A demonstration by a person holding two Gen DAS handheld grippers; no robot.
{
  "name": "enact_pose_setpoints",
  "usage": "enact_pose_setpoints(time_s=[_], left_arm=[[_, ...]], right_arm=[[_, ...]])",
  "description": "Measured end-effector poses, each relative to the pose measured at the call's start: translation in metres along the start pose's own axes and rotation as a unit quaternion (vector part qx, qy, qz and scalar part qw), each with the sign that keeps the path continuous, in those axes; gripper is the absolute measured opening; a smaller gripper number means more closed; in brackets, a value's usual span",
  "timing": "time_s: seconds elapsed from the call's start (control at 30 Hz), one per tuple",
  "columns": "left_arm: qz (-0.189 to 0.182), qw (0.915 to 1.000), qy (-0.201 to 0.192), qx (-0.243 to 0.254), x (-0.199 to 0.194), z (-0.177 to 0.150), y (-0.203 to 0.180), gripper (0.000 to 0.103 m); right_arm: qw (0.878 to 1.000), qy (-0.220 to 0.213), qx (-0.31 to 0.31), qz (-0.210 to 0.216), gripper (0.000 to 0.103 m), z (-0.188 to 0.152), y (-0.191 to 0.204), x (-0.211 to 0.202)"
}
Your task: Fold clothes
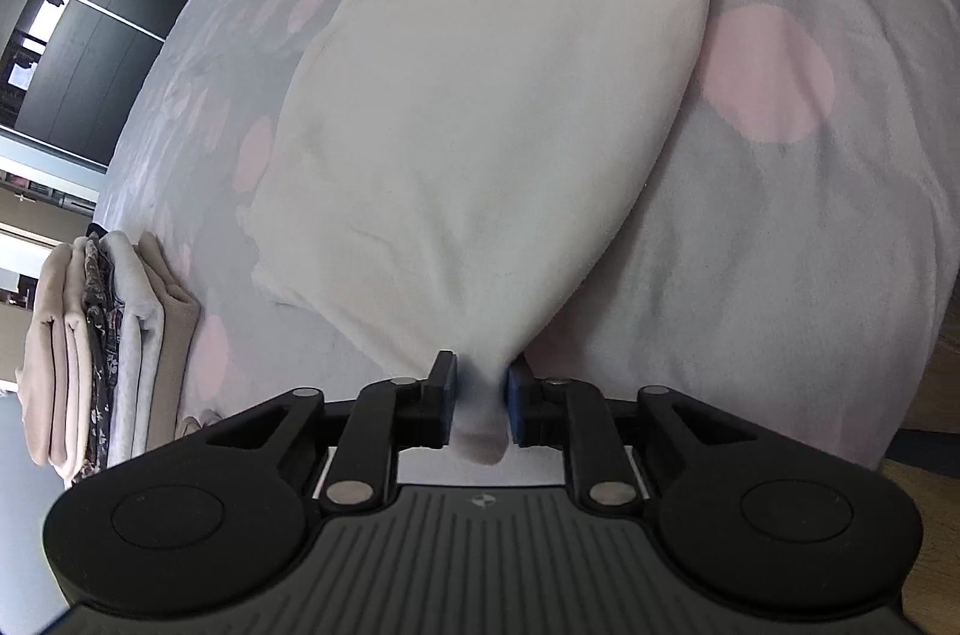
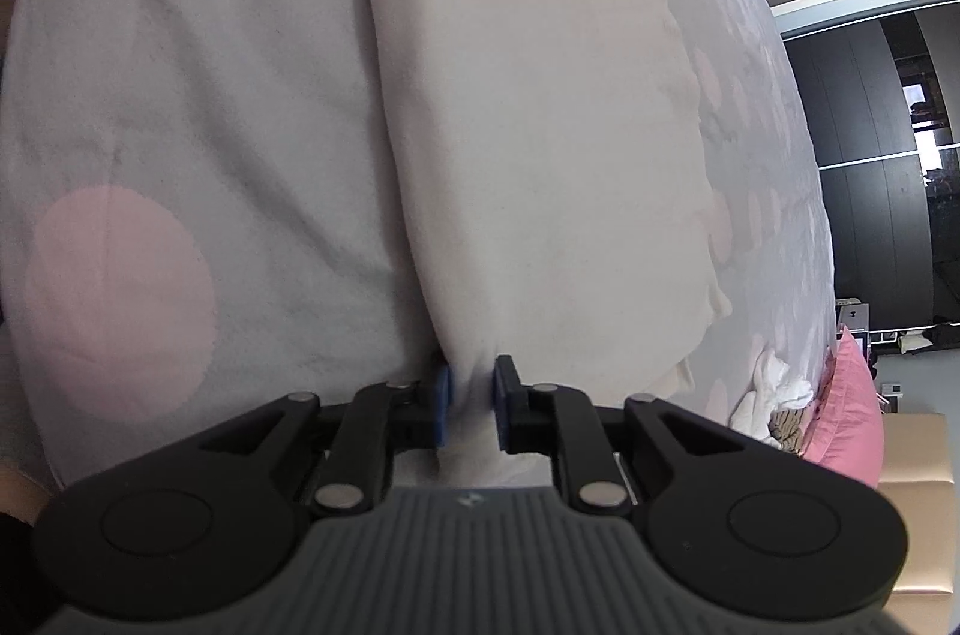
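A cream fleece garment (image 1: pixel 492 95) lies folded flat on the bed, stretching away from both grippers. In the left wrist view my left gripper (image 1: pixel 480 389) has one near corner of the garment between its blue pads (image 1: pixel 447 395). The jaws stand a little apart and the cloth sits loosely in the gap. The right wrist view shows the same garment (image 2: pixel 540 125) with its other near corner between the pads (image 2: pixel 443 407) of my right gripper (image 2: pixel 471 401). These jaws are also slightly apart, and they do not pinch the fabric.
The bed cover (image 1: pixel 780 215) is grey with large pink dots. A stack of folded clothes (image 1: pixel 102 347) stands at the left edge in the left wrist view. A pink pillow (image 2: pixel 846 395) and white cloth (image 2: pixel 774 389) lie to the right. Dark wardrobes (image 2: pixel 870 125) stand beyond the bed.
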State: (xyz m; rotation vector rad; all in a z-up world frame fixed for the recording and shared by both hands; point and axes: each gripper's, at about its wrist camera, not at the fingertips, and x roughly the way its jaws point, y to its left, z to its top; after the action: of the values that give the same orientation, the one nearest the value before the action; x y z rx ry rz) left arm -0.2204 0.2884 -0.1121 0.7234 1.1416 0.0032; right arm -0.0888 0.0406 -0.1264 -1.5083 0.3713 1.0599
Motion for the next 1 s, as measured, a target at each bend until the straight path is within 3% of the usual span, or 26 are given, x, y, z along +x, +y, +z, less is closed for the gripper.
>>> enact_pose_setpoints(time_s=[0.13, 0.2, 0.27, 0.37, 0.47, 0.57, 0.63, 0.7, 0.93, 1.0], left_arm=[[-0.008, 0.999, -0.02, -0.04, -0.018, -0.001, 0.016, 0.031], [-0.015, 0.9971, -0.037, -0.065, -0.028, 0.0, 0.027, 0.041], [-0.02, 0.9935, -0.057, -0.096, -0.038, 0.002, 0.04, 0.044], [-0.026, 0.9846, -0.078, -0.154, -0.043, 0.005, 0.061, 0.044], [-0.031, 0.9718, -0.089, -0.216, -0.039, 0.012, 0.079, 0.045], [-0.024, 0.9602, -0.091, -0.263, -0.028, 0.017, 0.092, 0.045], [-0.019, 0.9525, -0.092, -0.29, -0.02, 0.019, 0.099, 0.045], [-0.015, 0.9454, -0.087, -0.314, -0.01, 0.02, 0.105, 0.045], [-0.019, 0.9205, -0.055, -0.386, 0.031, 0.024, 0.123, 0.045], [-0.019, 0.9168, -0.052, -0.396, 0.04, 0.024, 0.126, 0.045]], right_arm=[[1.0, -0.013, 0.011, 0.012, 0.021, -0.006, -0.009, -0.012], [0.998, -0.03, 0.04, 0.027, 0.033, -0.009, -0.022, -0.022], [0.994, -0.049, 0.089, 0.039, 0.041, -0.011, -0.039, -0.03], [0.981, -0.074, 0.175, 0.048, 0.042, -0.015, -0.069, -0.036], [0.957, -0.086, 0.271, 0.057, 0.042, -0.019, -0.101, -0.033], [0.919, -0.079, 0.379, 0.074, 0.042, -0.029, -0.125, -0.023], [0.887, -0.072, 0.447, 0.094, 0.043, -0.038, -0.137, -0.015], [0.852, -0.062, 0.507, 0.114, 0.05, -0.047, -0.151, 0.0], [0.741, -0.022, 0.657, 0.142, 0.059, -0.081, -0.174, 0.047], [0.715, -0.007, 0.685, 0.143, 0.059, -0.092, -0.179, 0.062]])
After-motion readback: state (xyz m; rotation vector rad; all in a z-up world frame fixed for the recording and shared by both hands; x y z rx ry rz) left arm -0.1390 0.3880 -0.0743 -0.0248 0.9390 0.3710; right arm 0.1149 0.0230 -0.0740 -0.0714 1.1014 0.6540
